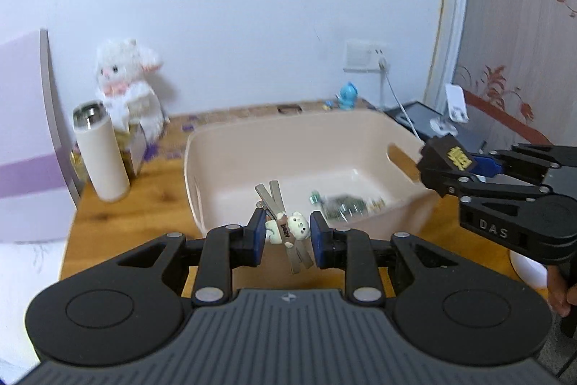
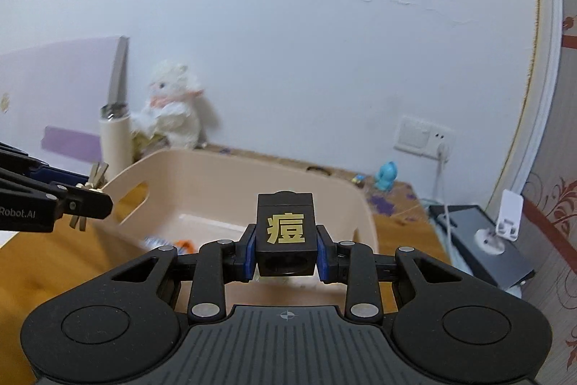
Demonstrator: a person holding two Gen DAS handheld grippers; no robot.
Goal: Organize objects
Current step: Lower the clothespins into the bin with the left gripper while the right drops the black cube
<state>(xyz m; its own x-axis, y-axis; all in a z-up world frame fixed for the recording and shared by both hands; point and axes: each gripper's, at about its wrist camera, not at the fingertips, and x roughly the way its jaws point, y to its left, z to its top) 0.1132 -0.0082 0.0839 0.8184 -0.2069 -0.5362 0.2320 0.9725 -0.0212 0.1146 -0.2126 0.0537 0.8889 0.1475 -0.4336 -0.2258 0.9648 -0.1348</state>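
My left gripper (image 1: pixel 287 237) is shut on a small bear-shaped nail clipper (image 1: pixel 288 229) with grey metal blades, held just in front of the near rim of a beige plastic bin (image 1: pixel 216 147). The bin holds a small green and silver packet (image 1: pixel 342 204). My right gripper (image 2: pixel 285 251) is shut on a black box (image 2: pixel 285 230) with a gold character, held above the bin's (image 2: pixel 202 165) near right rim. In the left wrist view the right gripper (image 1: pixel 438 165) and its black box (image 1: pixel 450 156) are at the bin's right handle.
A wooden table (image 1: pixel 151 190) carries a cream tumbler (image 1: pixel 101 154), a white plush lamb (image 1: pixel 126 82) and a blue figurine (image 1: pixel 348 96). A purple and white panel (image 1: pixel 25 147) stands at left. A wall socket (image 1: pixel 364 56), cable and dark device (image 2: pixel 479 240) sit at right.
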